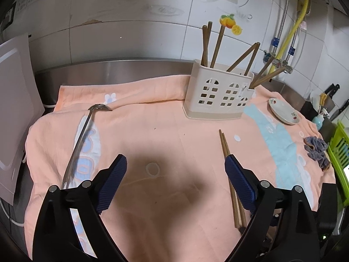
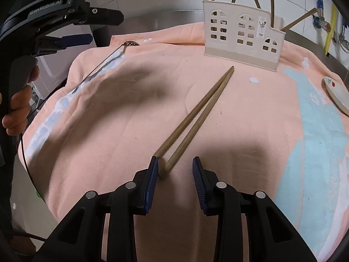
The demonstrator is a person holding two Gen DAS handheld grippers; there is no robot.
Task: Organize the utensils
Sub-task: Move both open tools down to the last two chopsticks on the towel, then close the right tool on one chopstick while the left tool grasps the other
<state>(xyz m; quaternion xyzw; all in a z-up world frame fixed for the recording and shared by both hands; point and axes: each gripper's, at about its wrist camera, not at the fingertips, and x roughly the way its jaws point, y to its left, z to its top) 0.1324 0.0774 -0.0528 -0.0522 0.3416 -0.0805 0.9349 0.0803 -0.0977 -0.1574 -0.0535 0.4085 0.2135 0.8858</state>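
Note:
A pair of wooden chopsticks [image 2: 196, 113] lies on the peach towel [image 2: 122, 131]; it also shows in the left wrist view [image 1: 232, 181]. My right gripper [image 2: 175, 164] is open, its fingers on either side of the near ends of the chopsticks. My left gripper [image 1: 175, 163] is wide open and empty above the towel [image 1: 165, 131]. A cream utensil holder [image 1: 218, 95] with several chopsticks stands at the back; it also shows in the right wrist view [image 2: 242, 35]. A metal slotted ladle [image 1: 87, 131] lies at the left, also seen in the right wrist view [image 2: 104, 61].
A small white dish [image 1: 283, 111] sits right of the holder. A grey rag [image 1: 317, 152] lies at the towel's right edge, near a green rack [image 1: 340, 150]. A white board [image 1: 15, 113] leans at the left. The tiled wall [image 1: 135, 35] is behind.

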